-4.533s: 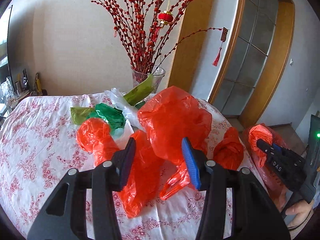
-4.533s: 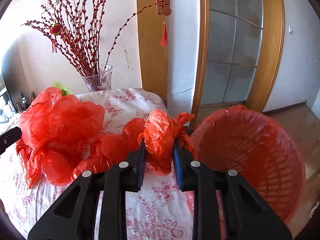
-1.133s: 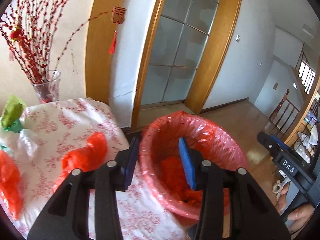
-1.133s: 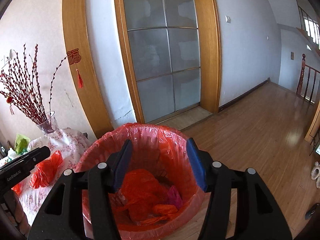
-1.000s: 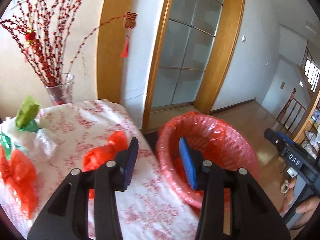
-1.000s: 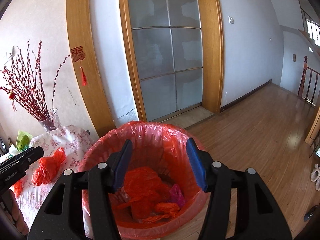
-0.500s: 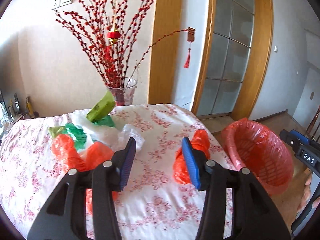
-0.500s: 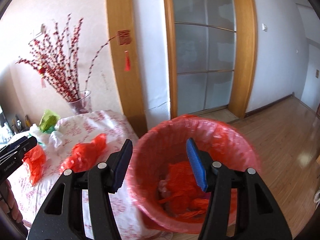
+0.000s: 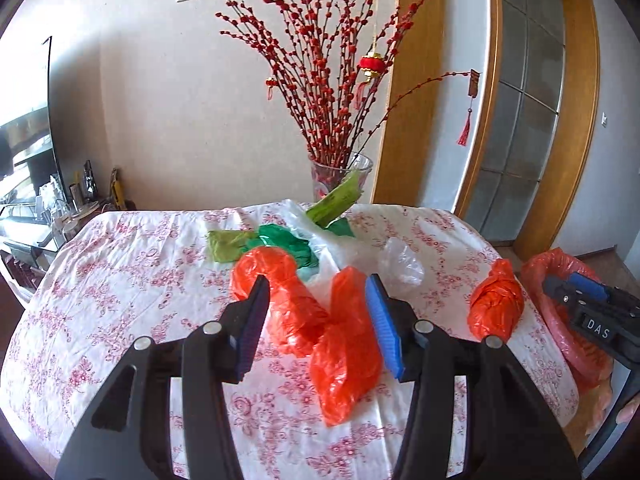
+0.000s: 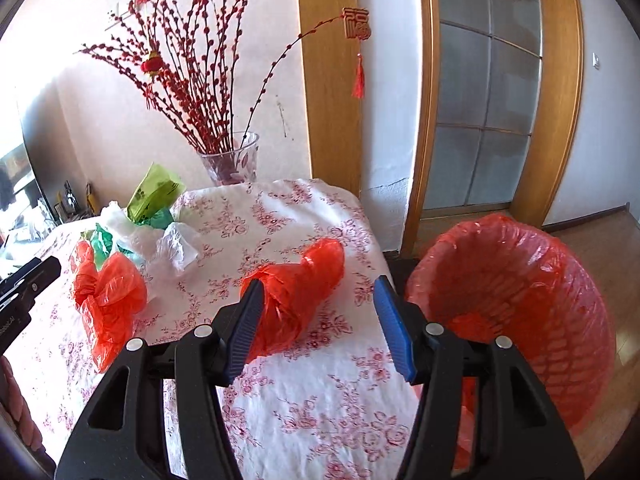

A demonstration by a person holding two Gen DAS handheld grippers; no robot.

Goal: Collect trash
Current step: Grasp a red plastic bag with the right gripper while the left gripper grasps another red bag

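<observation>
Bright daylight, both views. Wall (image 10: 100, 92) washed out w/ pink glare in right view. Heavy fisheye bend + dark vignette at edges. Slight blur on door frame (image 9: 580, 80).

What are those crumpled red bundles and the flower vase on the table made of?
The red bundles look like thin glossy plastic bags: translucent, wrinkled, light glinting off the folds. The vase looks like clear glass, since the stems show through its shiny wall, though clear plastic is possible.

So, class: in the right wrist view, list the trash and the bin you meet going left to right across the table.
Large crumpled red bag → clear plastic bag → twisted red bag → red-lined bin.
</observation>
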